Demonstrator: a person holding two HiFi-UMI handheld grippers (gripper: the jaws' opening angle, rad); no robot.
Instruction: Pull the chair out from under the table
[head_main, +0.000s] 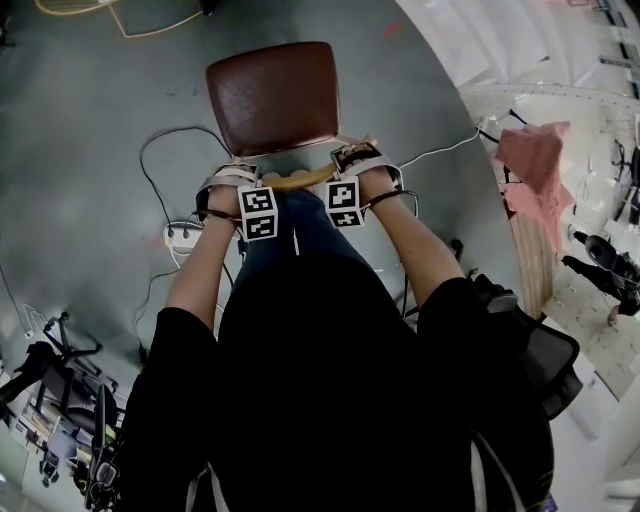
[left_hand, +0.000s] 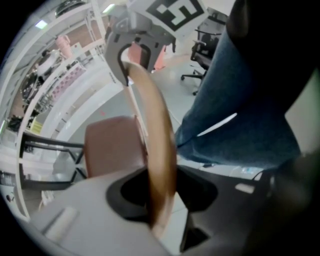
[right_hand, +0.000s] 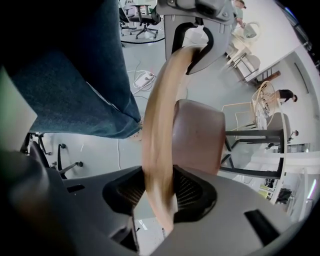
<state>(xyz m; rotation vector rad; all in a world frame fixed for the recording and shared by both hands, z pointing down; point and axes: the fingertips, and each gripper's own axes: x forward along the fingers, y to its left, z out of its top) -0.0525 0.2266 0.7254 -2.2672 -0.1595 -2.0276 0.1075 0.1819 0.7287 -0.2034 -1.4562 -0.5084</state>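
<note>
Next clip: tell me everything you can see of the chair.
The chair has a reddish-brown seat, square with rounded corners, that looks upholstered, and a curved back rail of pale wood. It stands upright on the grey floor, its back toward the person. The left gripper and the right gripper are each closed on the rail, side by side near its middle.

— What can't you see from your end?
— In the head view the marker cubes (head_main: 258, 213) and my hands cover both sets of jaws. The chair (head_main: 272, 95) seat hides its own legs, and my torso (head_main: 330, 380) blocks the floor below.
— And the 2 gripper views?
— The backrest rail (left_hand: 156, 130) blurs where it runs into the left gripper (left_hand: 159, 200) and the right gripper (right_hand: 159, 195). The distant figure (right_hand: 286, 94) is too small to read.
</note>
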